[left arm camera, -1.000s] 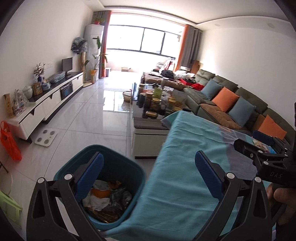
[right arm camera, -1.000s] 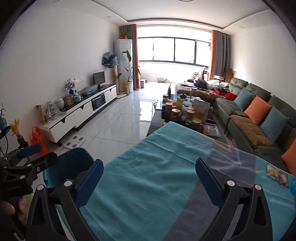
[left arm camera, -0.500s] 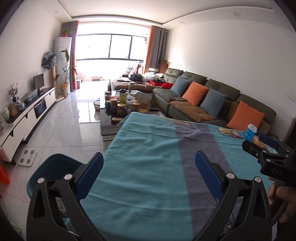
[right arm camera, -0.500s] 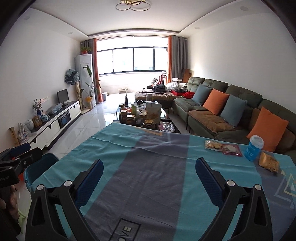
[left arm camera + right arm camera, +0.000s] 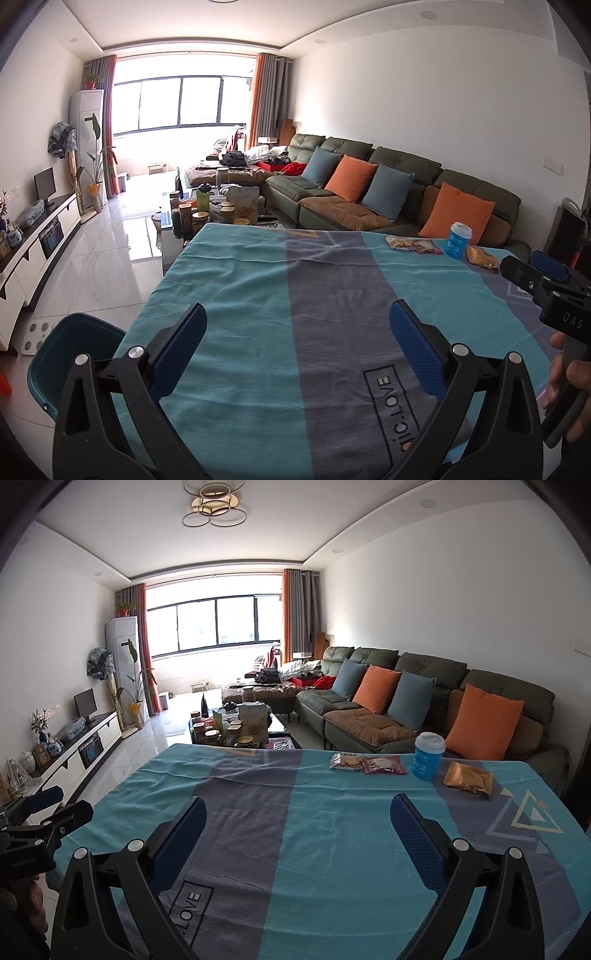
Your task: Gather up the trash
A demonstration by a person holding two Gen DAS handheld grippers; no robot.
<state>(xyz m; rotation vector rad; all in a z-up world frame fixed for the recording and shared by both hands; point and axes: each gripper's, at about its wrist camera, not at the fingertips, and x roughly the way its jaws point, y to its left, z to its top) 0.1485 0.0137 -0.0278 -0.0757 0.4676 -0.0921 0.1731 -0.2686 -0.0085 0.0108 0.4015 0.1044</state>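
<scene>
A bench [image 5: 332, 849] draped in a teal and grey striped cloth fills the foreground of a bright living room, with a green sofa [image 5: 424, 686] along the right wall and a cluttered coffee table [image 5: 236, 731] beyond. The trash lies in a row at the bench's far right edge: a flat snack packet [image 5: 367, 763] with its long axis along that edge, a blue cup [image 5: 427, 755] standing upright, and a crumpled gold wrapper [image 5: 468, 777] just right of it. A teal bin [image 5: 70, 354] sits on the floor beside the left corner. The left claw [image 5: 297, 347] and right claw [image 5: 298, 834] both gape wide, holding nothing, above the cloth
</scene>
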